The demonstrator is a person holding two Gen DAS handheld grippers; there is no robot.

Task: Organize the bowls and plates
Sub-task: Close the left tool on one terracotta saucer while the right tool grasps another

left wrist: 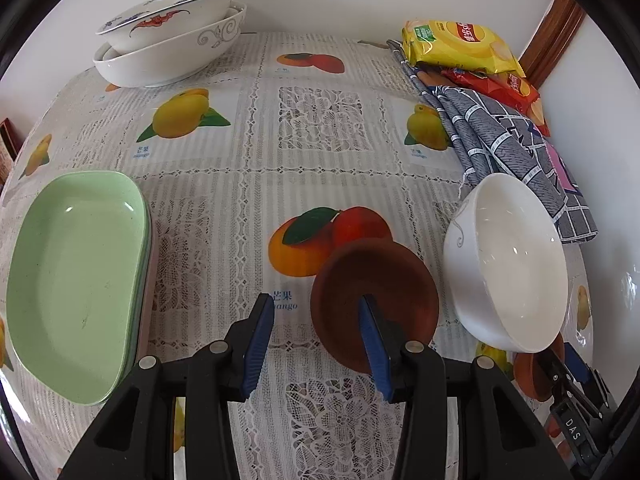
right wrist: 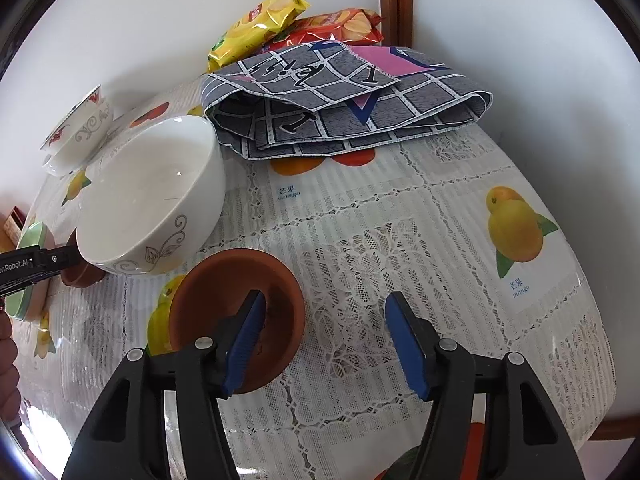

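My left gripper (left wrist: pixel 316 348) is open low over the fruit-print tablecloth. Its right finger reaches inside a small brown saucer (left wrist: pixel 374 296) while the left finger stays outside, so the saucer's near rim sits between the pads without being pressed. My right gripper (right wrist: pixel 326 344) is open in the same way over a second brown saucer (right wrist: pixel 236 308), with its left finger inside and its right finger outside. A white bowl (left wrist: pixel 508 264) (right wrist: pixel 152 196) stands between the two saucers. Stacked green plates (left wrist: pixel 76 280) lie at the left.
Two large patterned bowls (left wrist: pixel 172 36) are nested at the back left by the wall. A folded grey checked cloth (right wrist: pixel 340 104) and yellow and red snack bags (left wrist: pixel 460 48) fill the back right corner. A person's hand shows at the left edge of the right wrist view.
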